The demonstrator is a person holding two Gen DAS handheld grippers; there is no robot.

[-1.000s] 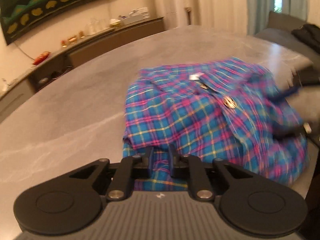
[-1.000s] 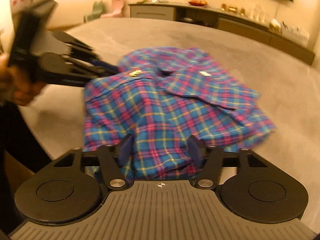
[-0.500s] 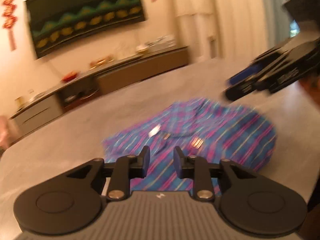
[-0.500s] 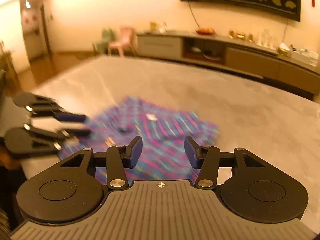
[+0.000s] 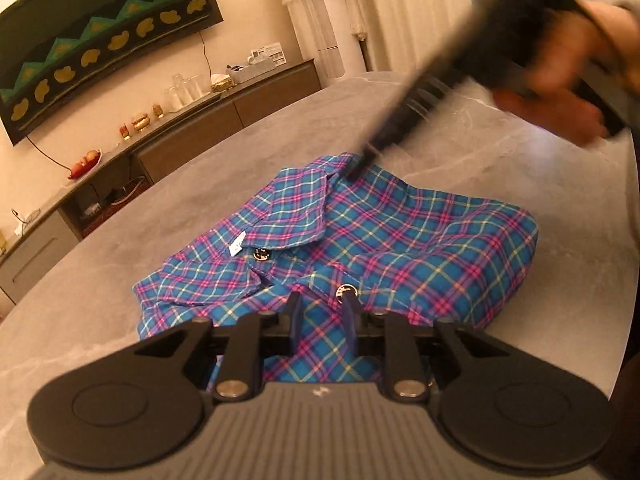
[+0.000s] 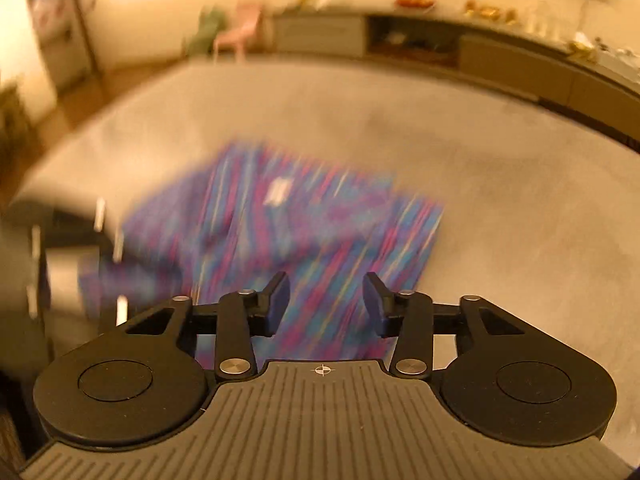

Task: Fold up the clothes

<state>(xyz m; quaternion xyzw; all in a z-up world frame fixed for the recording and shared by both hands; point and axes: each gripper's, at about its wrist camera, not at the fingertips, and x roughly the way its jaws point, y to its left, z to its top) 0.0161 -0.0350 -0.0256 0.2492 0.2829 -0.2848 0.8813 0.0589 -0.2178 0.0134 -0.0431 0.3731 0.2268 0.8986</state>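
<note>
Left wrist view: folded blue, pink and yellow plaid shirt (image 5: 360, 248) lies on the grey marble-look worktop (image 5: 160, 208), collar side toward the far wall, white neck label (image 5: 239, 245) and two round metal snap buttons (image 5: 261, 254) visible. Left tool (image 5: 321, 314) sits low at the near hem of the shirt, fingers (image 5: 295, 316) a narrow gap apart with plaid cloth showing between them; can't tell if they actually pinch it or just hover over it. Right tool (image 5: 354, 170) comes in from upper right, motion-blurred, held by the person's right hand (image 5: 560, 92); its tip is at the far collar edge of the shirt, touching or just above it, can't resolve which. Opening not readable from here. Background: long brown sideboard (image 5: 192, 136) against the wall with glassware and small gold items, dark wall panel with green and yellow pattern (image 5: 100, 44) above it, pale curtains (image 5: 400, 12) to the right.

Right wrist view: heavy motion blur. Right tool (image 6: 325, 306) has its fingers (image 6: 276, 304) spread wide apart, nothing between them, above the shirt (image 6: 288, 240). Shirt is a smeared plaid patch on the worktop (image 6: 500, 200), white label (image 6: 278, 192) just discernible. Dark blurred mass at the left edge is the left tool (image 6: 48, 264), beside the shirt's left side. Sideboard (image 6: 500, 56) and a pink chair (image 6: 240, 32) in the far background.
</note>
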